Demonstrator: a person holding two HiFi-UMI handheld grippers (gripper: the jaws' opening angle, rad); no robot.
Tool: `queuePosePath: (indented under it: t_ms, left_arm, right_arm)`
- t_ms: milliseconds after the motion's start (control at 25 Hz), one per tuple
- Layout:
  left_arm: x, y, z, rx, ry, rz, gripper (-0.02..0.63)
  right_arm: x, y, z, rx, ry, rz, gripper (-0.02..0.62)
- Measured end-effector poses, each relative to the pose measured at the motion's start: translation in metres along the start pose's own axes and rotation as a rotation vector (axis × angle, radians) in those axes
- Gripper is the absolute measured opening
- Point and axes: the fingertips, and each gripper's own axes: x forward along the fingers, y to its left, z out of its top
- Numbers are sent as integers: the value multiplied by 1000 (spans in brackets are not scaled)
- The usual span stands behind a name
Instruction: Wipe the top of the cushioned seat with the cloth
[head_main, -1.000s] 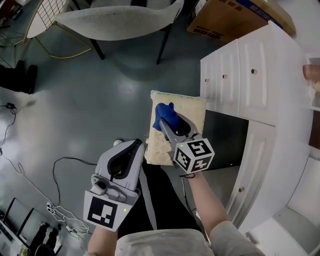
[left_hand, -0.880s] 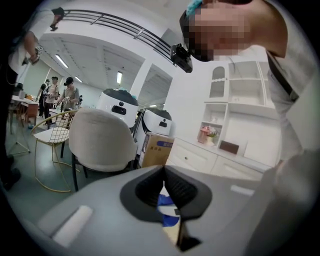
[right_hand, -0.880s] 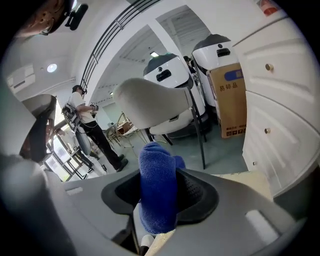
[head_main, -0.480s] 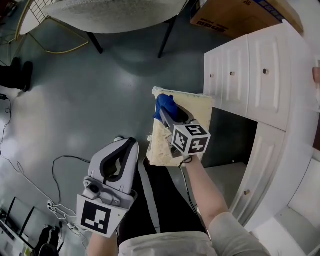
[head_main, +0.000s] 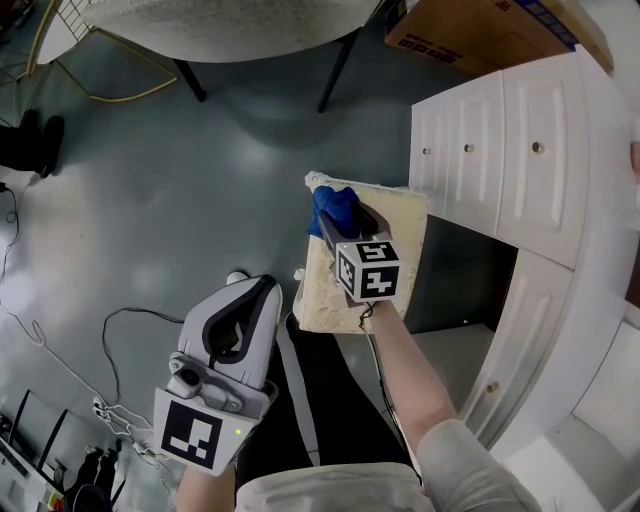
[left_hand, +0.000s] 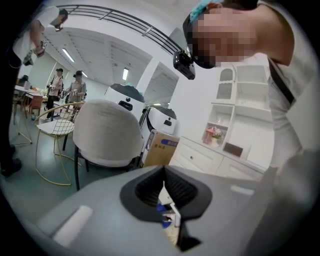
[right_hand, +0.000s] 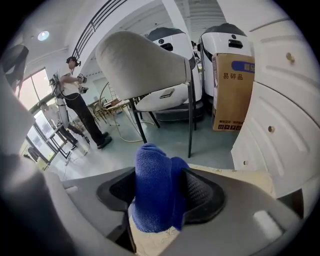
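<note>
The cushioned seat (head_main: 398, 222) is a cream, fuzzy square pad beside the white cabinet. My right gripper (head_main: 337, 224) is shut on a blue cloth (head_main: 334, 207) and presses it onto the seat near its far left corner. In the right gripper view the cloth (right_hand: 157, 190) bulges up between the dark pads, with the seat (right_hand: 239, 175) just beyond. My left gripper (head_main: 262, 286) hangs over the floor to the seat's left, touching nothing. Its jaws stand together in the left gripper view (left_hand: 164, 193), leaving only a thin slit.
A white cabinet (head_main: 520, 150) with knobbed doors borders the seat's right side, with a dark opening (head_main: 460, 290) below. A grey chair (head_main: 220, 25) and a cardboard box (head_main: 480, 30) stand beyond. Cables (head_main: 130, 320) lie on the floor at left. People stand far off.
My right gripper has slid the cloth away from me along the seat, toward its far left corner. The left gripper has dropped slightly and stays shut.
</note>
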Motion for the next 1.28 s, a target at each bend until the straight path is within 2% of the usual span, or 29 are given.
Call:
queuePosePath:
  t_ms: [40,120,280,680,1280]
  left_arm:
    - [1,0,1,2,0,-2,0]
    - [3,-1,3,4,0,-3,0]
    - [4,0,1,8,8,0,0]
    - [19,-15,1,32,9,-12,0]
    - [58,-69,-5,59,45,-102,0]
  right_arm:
    - [-1,-1,2,2,-4,-2,253]
    - [-1,-1,4,2,-5,5,181]
    - [8,1,-3,-41,55,4,144]
    - [-6,-40,-12,-47,62,-47,135]
    - [-52,-141,-37,50,41,-167,135]
